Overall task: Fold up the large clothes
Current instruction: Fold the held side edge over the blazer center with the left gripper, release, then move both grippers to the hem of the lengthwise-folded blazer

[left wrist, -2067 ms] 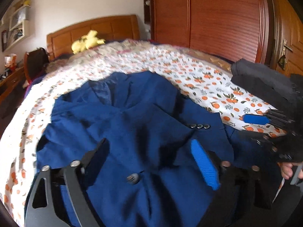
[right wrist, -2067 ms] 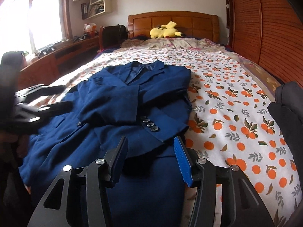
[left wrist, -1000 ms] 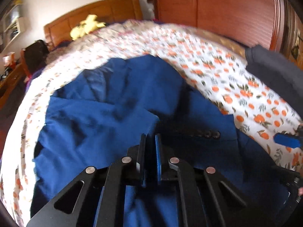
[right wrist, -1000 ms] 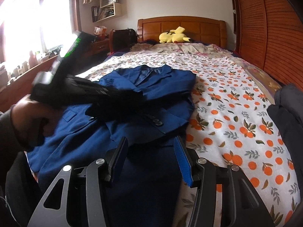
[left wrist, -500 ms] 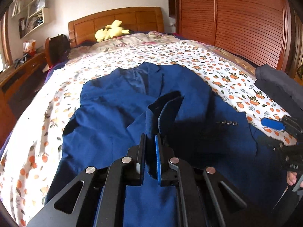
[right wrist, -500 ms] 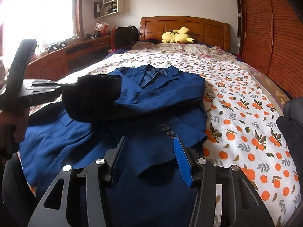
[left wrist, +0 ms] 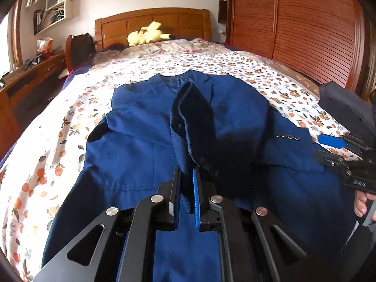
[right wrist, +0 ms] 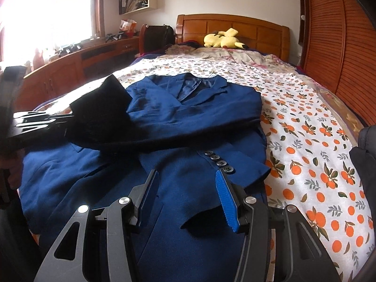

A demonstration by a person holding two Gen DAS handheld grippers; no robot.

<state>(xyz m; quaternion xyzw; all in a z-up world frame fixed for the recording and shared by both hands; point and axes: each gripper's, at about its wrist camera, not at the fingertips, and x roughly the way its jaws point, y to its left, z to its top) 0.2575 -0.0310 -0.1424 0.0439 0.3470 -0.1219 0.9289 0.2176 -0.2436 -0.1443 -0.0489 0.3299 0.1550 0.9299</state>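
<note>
Clearly soft but weighty, the blue suit jacket (right wrist: pixel 178 141) lies face up, spread over the near half of the bed, collar toward the headboard. Judging by its drape, the cloth is a lined, fairly thick weave: it should sag under its own weight and hold a crease loosely, so cuffs, hems and shoulder seams look like the surest places to grip. One sleeve (left wrist: pixel 192 127) is lifted off the jacket's front, its cuff pinched in the left gripper (left wrist: pixel 187 183), whose tongs are pressed together on the fabric. The other sleeve (right wrist: pixel 211 145) lies folded across the chest, with four dark cuff buttons (right wrist: pixel 217 159) in a row. The right gripper (right wrist: pixel 185 192) hovers over the jacket's lower front with its tongs spread halfway and nothing between them.

By count: one jacket, two sleeves, two grippers. Beyond it, one orange-print bedspread (right wrist: pixel 317 141) covers the bed, a dark garment (left wrist: pixel 345 103) sits at the bed's edge by the wardrobe, and one yellow plush toy (right wrist: pixel 223 38) rests by the wooden headboard (right wrist: pixel 258 30).
</note>
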